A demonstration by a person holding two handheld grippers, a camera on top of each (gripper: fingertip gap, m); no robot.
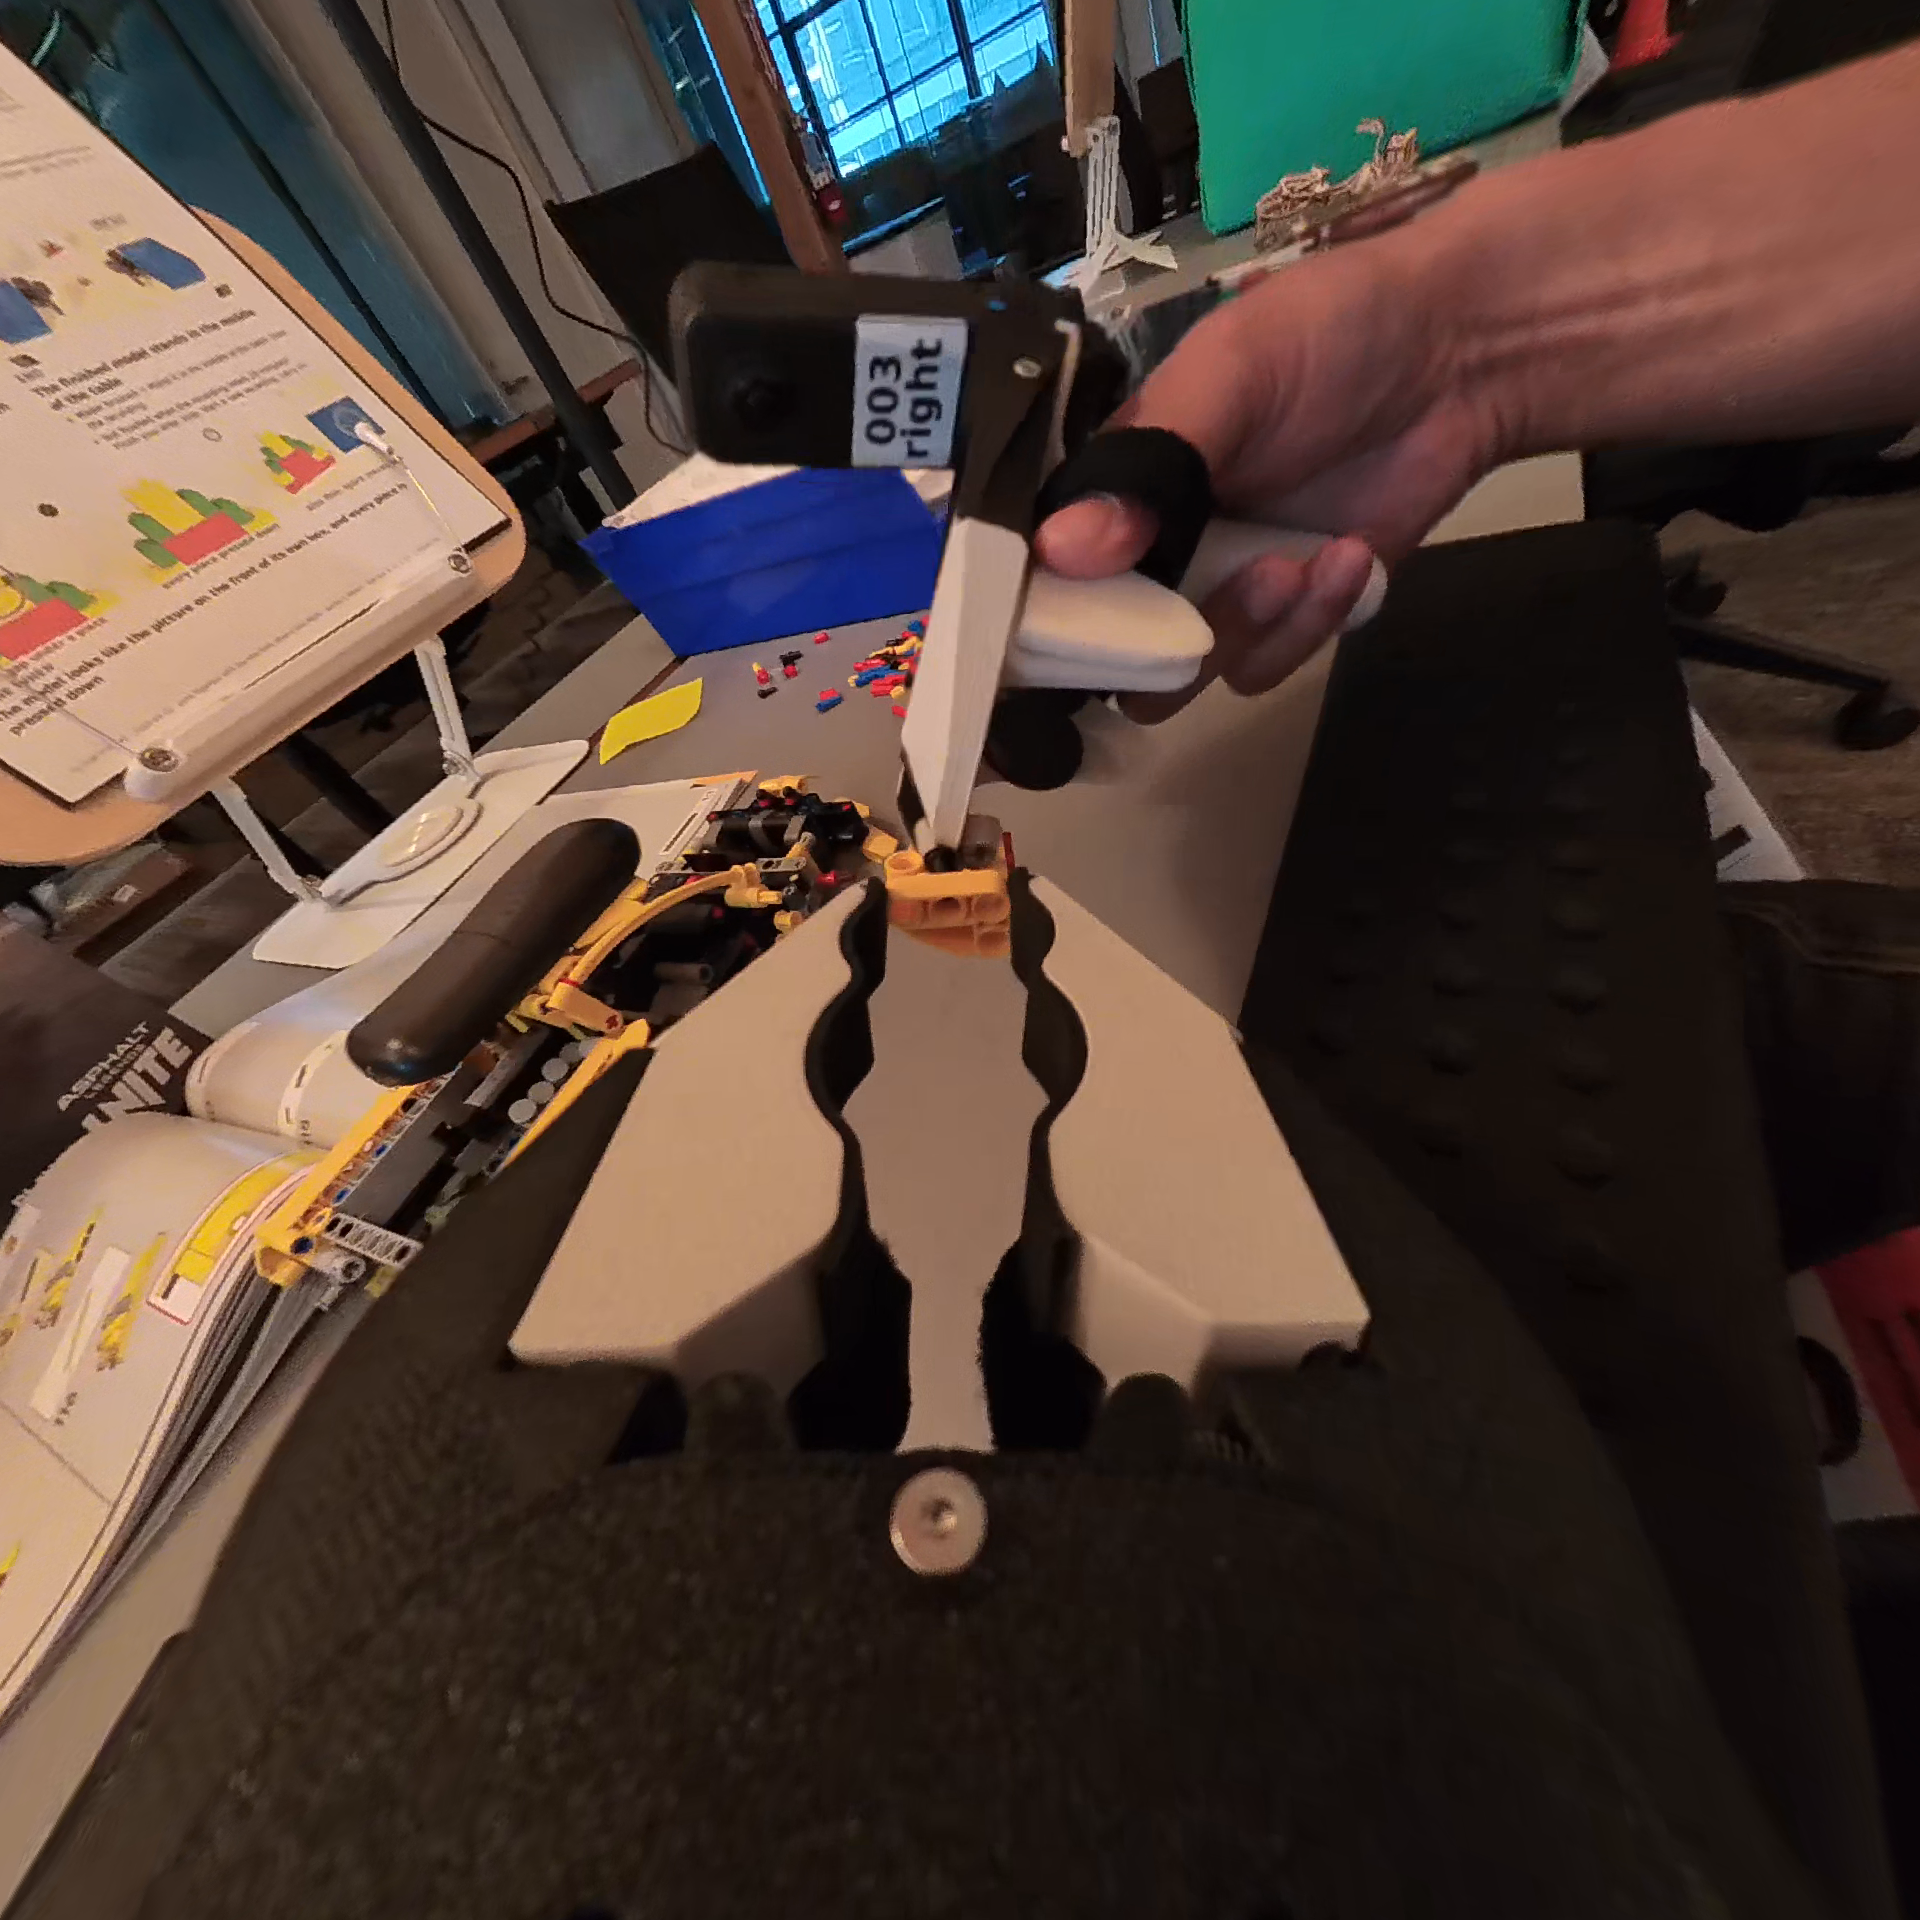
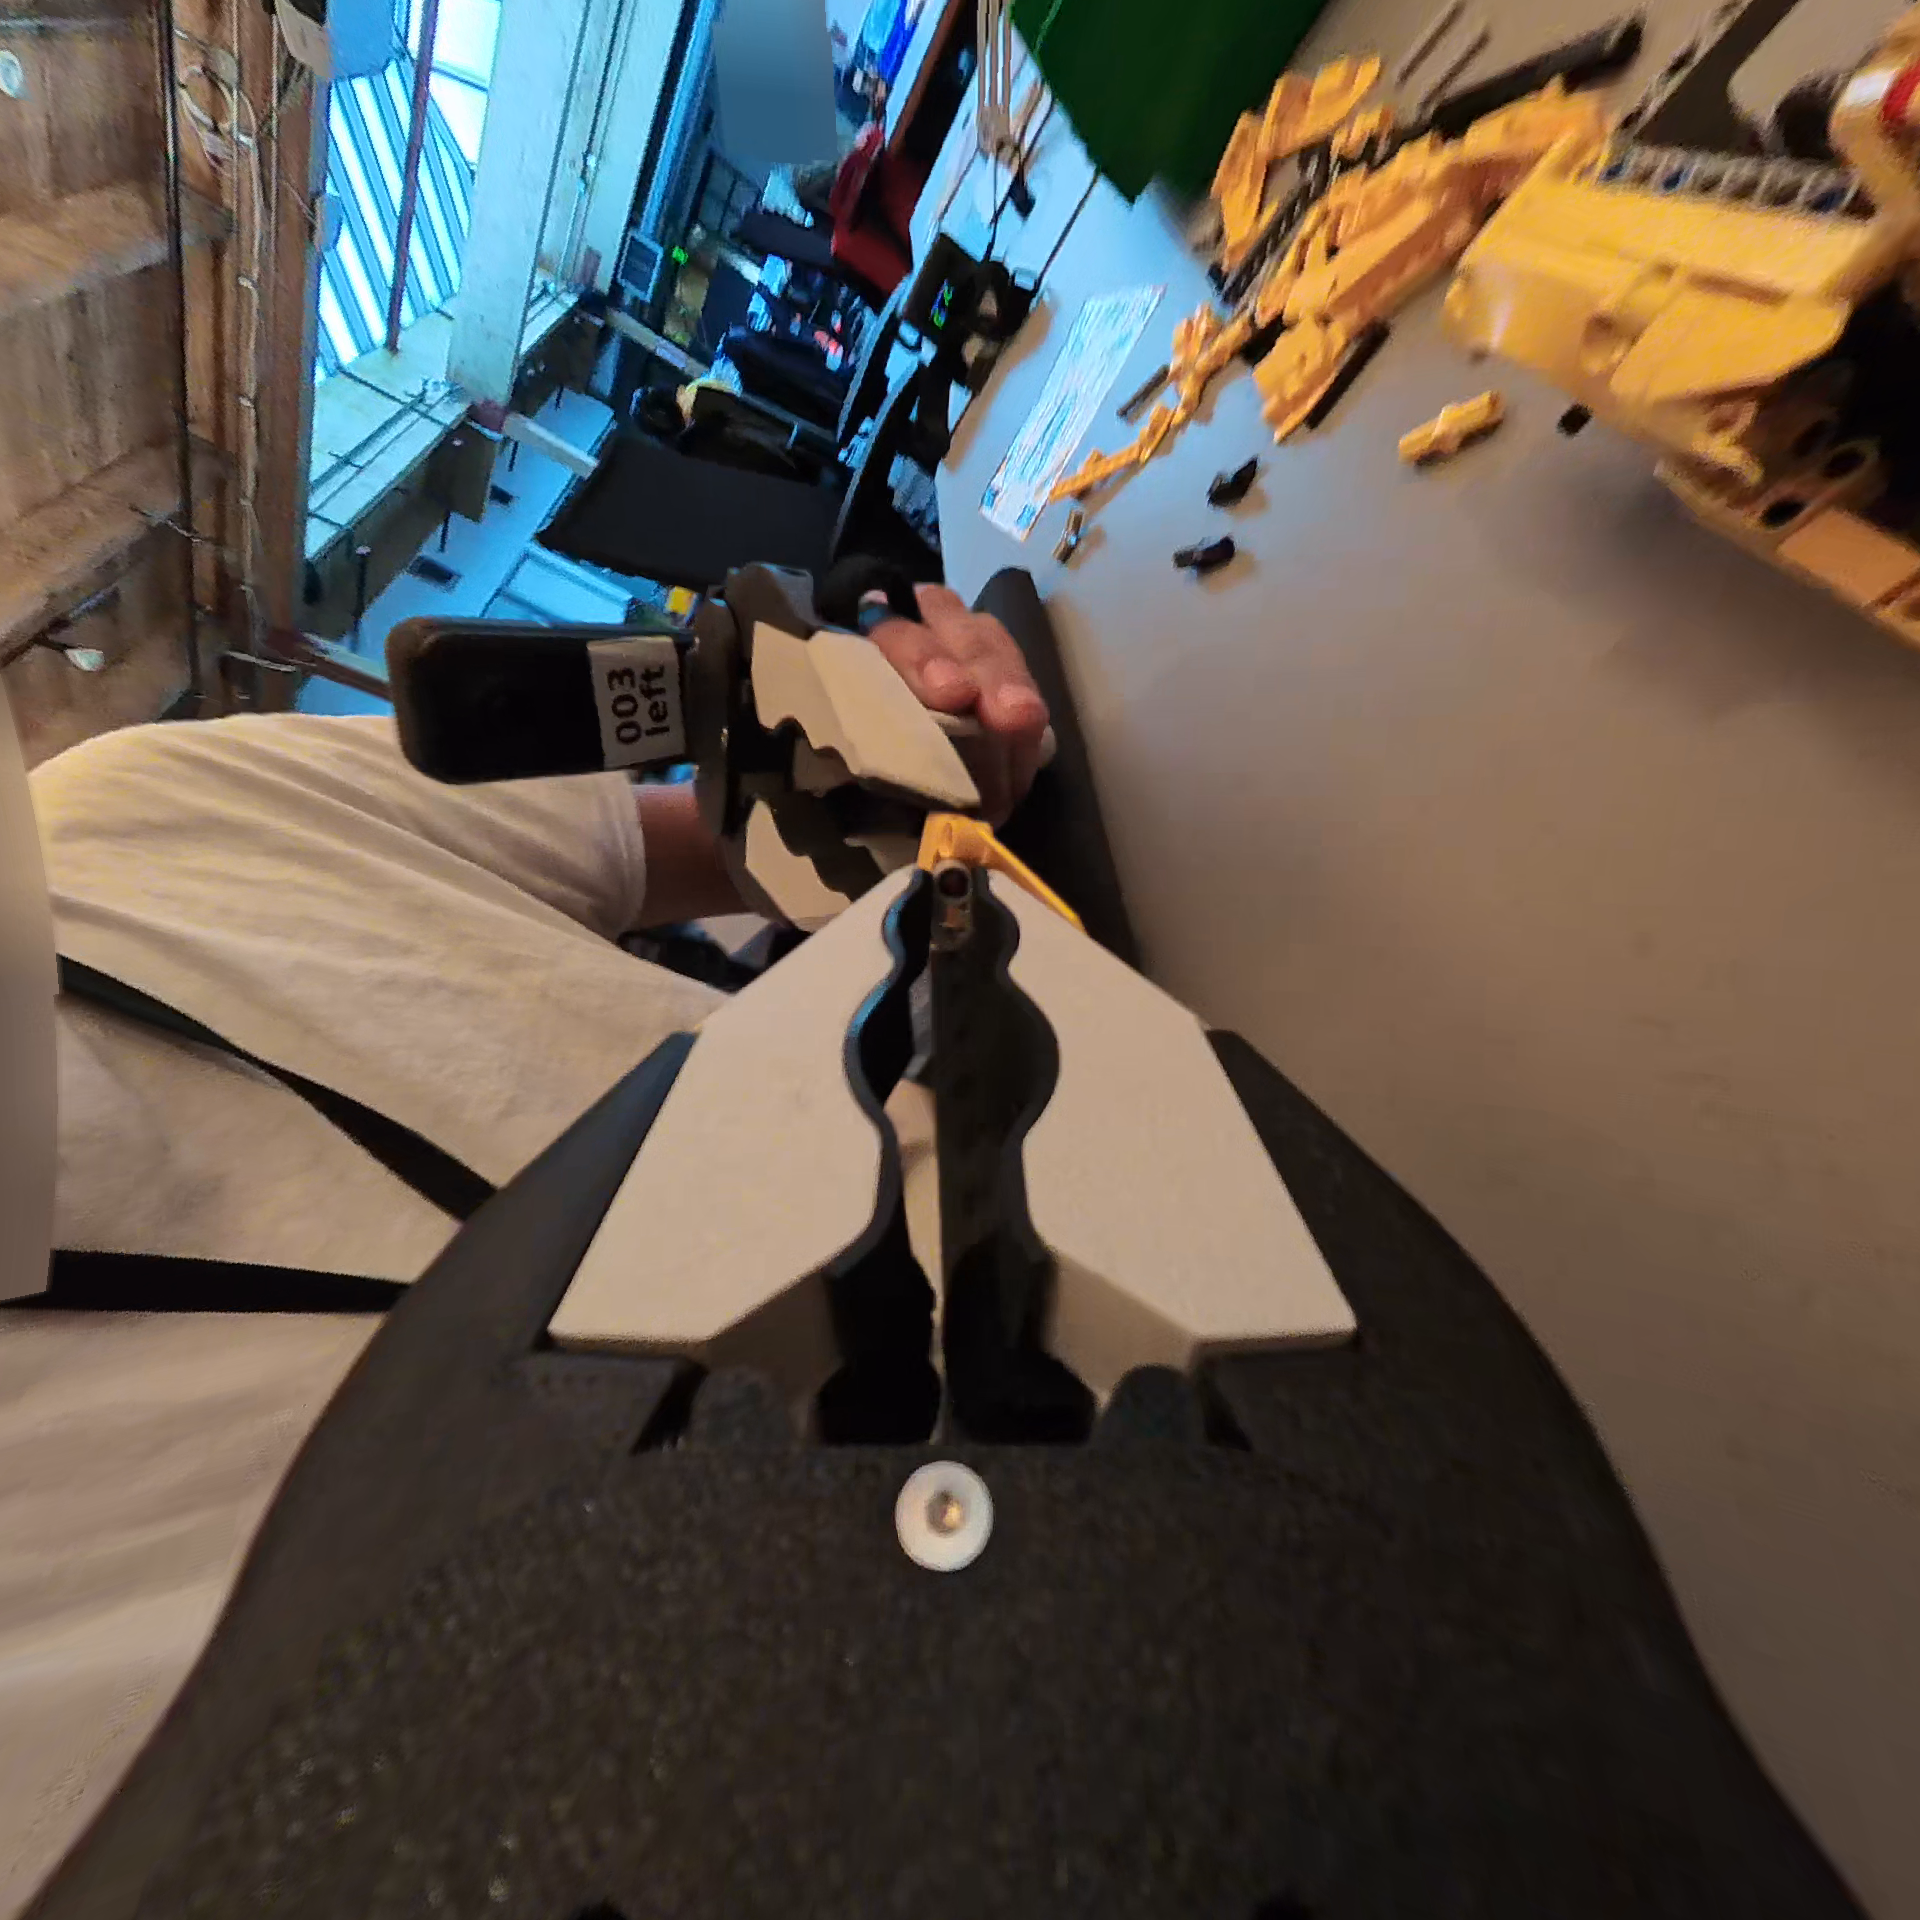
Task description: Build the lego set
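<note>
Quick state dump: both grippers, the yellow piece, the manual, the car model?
left gripper: shut on yellow piece
yellow piece: clamped at the left jaws' tips
right gripper: shut on small grey piece
instruction booklet: open
yellow car model: partly built, on table

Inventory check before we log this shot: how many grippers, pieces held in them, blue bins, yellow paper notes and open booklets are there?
Grippers: 2, left gripper and right gripper
Held pieces: 2, yellow piece and grey piece
Blue bin: 1
Yellow note: 1
Open booklet: 1
Total: 7
</note>
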